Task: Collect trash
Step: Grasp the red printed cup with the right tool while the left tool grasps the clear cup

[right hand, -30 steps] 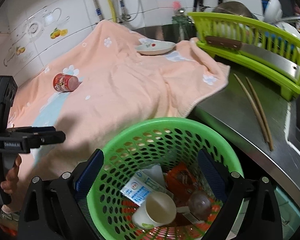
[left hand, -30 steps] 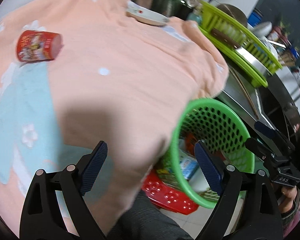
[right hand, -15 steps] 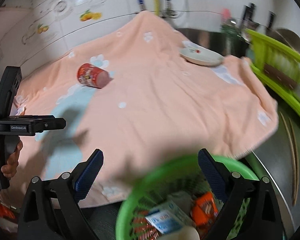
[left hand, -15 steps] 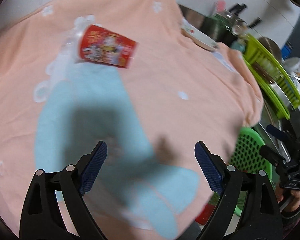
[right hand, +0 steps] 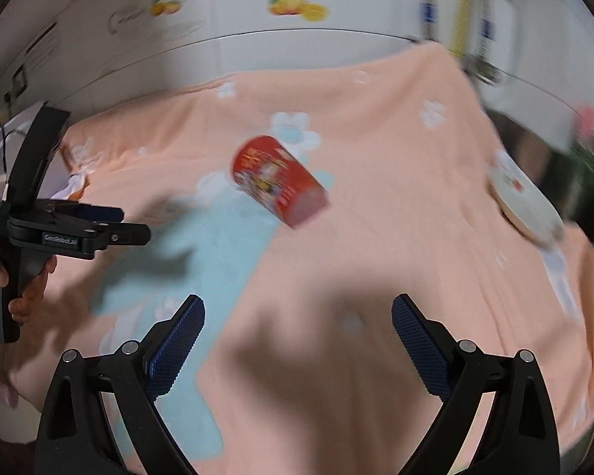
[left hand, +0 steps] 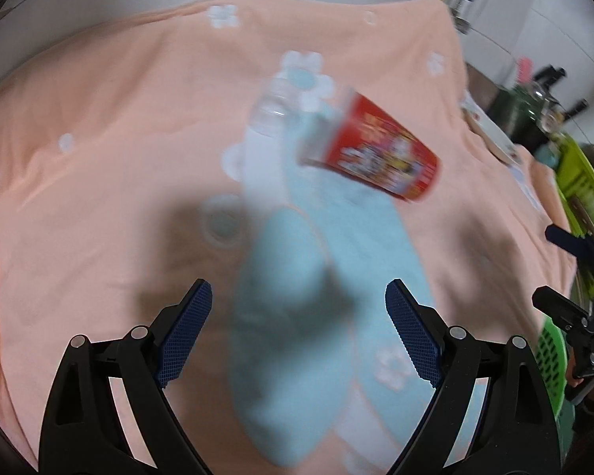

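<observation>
A red printed paper cup [left hand: 370, 153] lies on its side on the peach towel [left hand: 118, 126], beyond and right of my open, empty left gripper [left hand: 299, 328]. The cup also shows in the right wrist view [right hand: 279, 180], beyond my open, empty right gripper [right hand: 297, 336]. A clear crumpled plastic piece [left hand: 275, 107] lies just left of the cup. The green trash basket [left hand: 550, 360] shows only as a rim at the right edge. The left gripper appears in the right wrist view [right hand: 111, 225], left of the cup.
A white plate [right hand: 524, 208] sits on the towel at the far right. A lime dish rack [left hand: 582, 190] stands past the towel's right edge. A tiled wall [right hand: 257, 19] with pipes runs behind the towel.
Both grippers have swung left from the green basket toward the red cup, which now looks larger and closer. The basket has left the right wrist view. Both stay open.
</observation>
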